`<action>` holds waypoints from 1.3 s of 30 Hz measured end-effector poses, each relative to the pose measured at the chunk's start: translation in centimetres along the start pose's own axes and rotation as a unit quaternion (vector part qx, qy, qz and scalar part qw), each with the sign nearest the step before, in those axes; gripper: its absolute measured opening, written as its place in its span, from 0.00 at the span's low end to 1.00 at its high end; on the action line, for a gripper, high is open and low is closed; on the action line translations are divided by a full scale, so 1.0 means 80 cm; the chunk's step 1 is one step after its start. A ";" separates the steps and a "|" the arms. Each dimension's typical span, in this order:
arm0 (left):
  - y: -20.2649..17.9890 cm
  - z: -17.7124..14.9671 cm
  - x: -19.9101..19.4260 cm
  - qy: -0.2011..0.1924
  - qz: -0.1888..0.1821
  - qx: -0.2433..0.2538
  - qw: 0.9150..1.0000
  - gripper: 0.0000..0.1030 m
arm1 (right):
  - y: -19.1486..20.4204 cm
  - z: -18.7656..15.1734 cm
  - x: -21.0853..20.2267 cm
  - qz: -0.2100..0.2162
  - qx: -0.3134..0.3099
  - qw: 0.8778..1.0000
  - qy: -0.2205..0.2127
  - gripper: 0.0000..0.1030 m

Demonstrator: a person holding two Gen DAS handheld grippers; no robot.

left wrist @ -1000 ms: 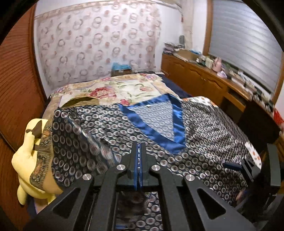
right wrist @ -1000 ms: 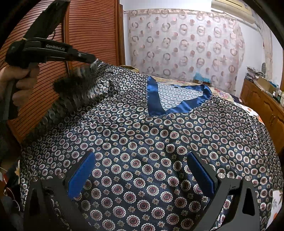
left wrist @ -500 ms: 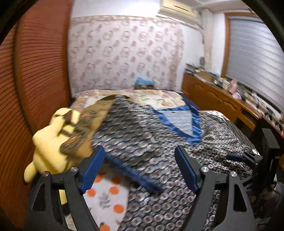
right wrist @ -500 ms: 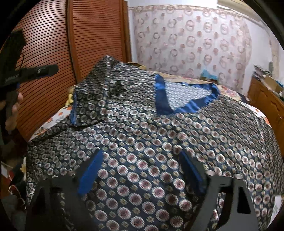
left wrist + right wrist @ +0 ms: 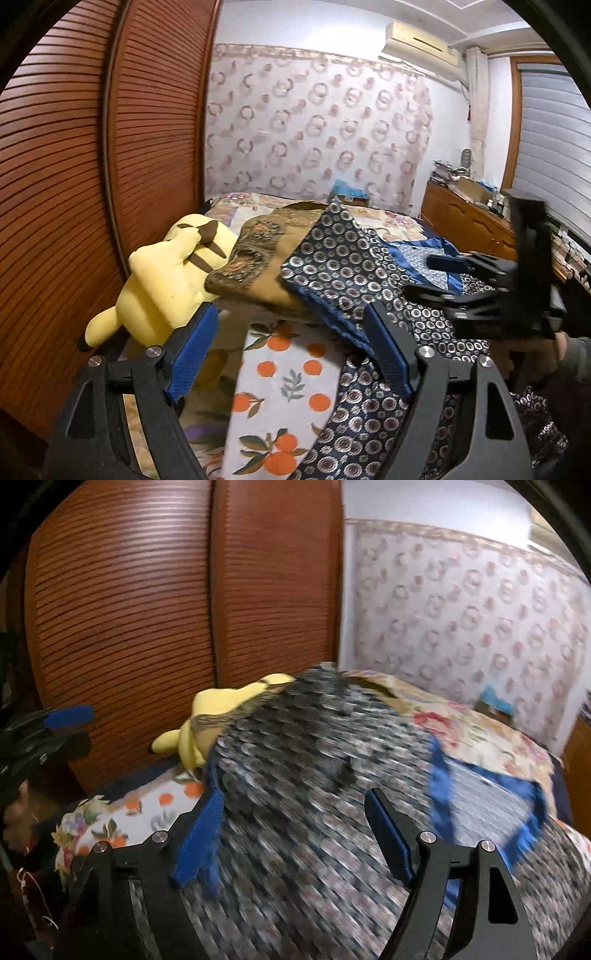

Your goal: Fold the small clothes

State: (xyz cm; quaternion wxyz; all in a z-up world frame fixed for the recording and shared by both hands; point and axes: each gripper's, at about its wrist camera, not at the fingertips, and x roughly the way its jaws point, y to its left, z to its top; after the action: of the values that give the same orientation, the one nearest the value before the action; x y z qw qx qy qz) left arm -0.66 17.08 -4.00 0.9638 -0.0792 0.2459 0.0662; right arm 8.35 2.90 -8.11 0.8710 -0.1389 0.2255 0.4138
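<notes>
The top (image 5: pixel 347 266), dark and ring-printed with blue trim, lies spread on a bed (image 5: pixel 284 380), one sleeve folded back over its body. The left gripper (image 5: pixel 290 350) stands wide open over the fruit-print sheet, gripping nothing. The right gripper (image 5: pixel 295 834) hovers above the fabric, jaws wide and empty after narrowing slightly. A yellow plush (image 5: pixel 166 280) sits beside the wooden wardrobe (image 5: pixel 74 184).

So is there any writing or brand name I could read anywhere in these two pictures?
None can be read.
Air conditioner: no legible label.
Items on the wooden dresser: too small to read.
Patterned shirt: rings only, no words.
Right wrist view: too blurred.
</notes>
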 end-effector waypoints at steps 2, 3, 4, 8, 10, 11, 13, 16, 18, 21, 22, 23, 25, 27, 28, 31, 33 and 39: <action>0.006 -0.003 -0.002 0.000 0.000 -0.004 1.000 0.79 | 0.012 0.011 0.026 0.023 -0.001 1.000 0.015 0.78; 0.008 -0.005 -0.003 0.001 0.002 -0.004 1.000 0.79 | 0.020 0.017 0.040 0.032 -0.004 0.999 0.023 0.78; 0.010 -0.007 -0.005 0.002 0.003 -0.005 1.000 0.79 | 0.028 0.023 0.055 0.036 -0.011 0.999 0.032 0.74; 0.016 -0.015 -0.005 0.006 0.005 -0.008 1.000 0.79 | 0.048 0.033 0.105 0.021 -0.051 0.995 0.081 0.61; 0.017 -0.017 -0.004 0.008 0.004 -0.008 1.000 0.79 | 0.053 0.033 0.129 0.008 -0.065 0.992 0.110 0.53; 0.016 -0.019 -0.002 0.010 0.004 -0.007 1.000 0.79 | 0.054 0.034 0.136 0.001 -0.070 0.991 0.115 0.49; 0.015 -0.021 -0.002 0.011 0.004 -0.005 1.000 0.79 | 0.051 0.036 0.141 -0.009 -0.077 0.990 0.117 0.29; 0.013 -0.023 -0.001 0.013 0.003 -0.004 1.000 0.79 | 0.039 0.047 0.130 0.013 -0.060 0.993 0.097 0.06; 0.012 -0.023 0.000 0.014 0.002 -0.005 1.000 0.79 | 0.032 0.055 0.116 0.017 -0.054 0.996 0.072 0.05; 0.006 -0.023 0.002 0.015 -0.002 -0.003 1.000 0.79 | 0.014 0.063 0.084 0.032 -0.022 0.998 0.043 0.05; 0.005 -0.022 0.002 0.015 -0.003 -0.002 1.000 0.79 | 0.004 0.066 0.075 0.037 -0.009 0.999 0.031 0.05; 0.003 -0.022 0.003 0.016 -0.003 -0.001 1.000 0.79 | -0.004 0.066 0.067 0.041 0.001 0.999 0.024 0.05; 0.000 -0.023 0.005 0.018 -0.006 0.001 1.000 0.79 | -0.020 0.063 0.051 0.033 0.019 0.999 0.009 0.05; -0.004 -0.023 0.007 0.020 -0.007 0.002 1.000 0.79 | -0.041 0.060 0.038 0.014 0.038 0.999 0.000 0.05; -0.006 -0.023 0.008 0.021 -0.008 0.003 1.000 0.79 | -0.054 0.057 0.035 0.002 0.050 0.999 0.004 0.05; -0.013 -0.023 0.013 0.024 -0.012 0.006 1.000 0.79 | -0.090 0.038 0.026 -0.052 0.085 0.995 0.023 0.16; -0.018 -0.023 0.018 0.027 -0.013 0.008 1.000 0.79 | -0.101 0.028 0.018 -0.082 0.093 0.992 0.039 0.40; -0.036 -0.016 0.040 0.035 -0.026 0.017 0.999 0.79 | -0.116 -0.001 0.004 -0.097 0.091 0.990 0.056 0.58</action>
State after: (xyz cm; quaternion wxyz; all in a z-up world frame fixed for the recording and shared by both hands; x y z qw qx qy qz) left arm 1.98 14.28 -6.29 0.9572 -0.0711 0.2785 0.0335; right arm 15.76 -2.65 -7.82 0.9019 -0.1030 0.2961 0.2970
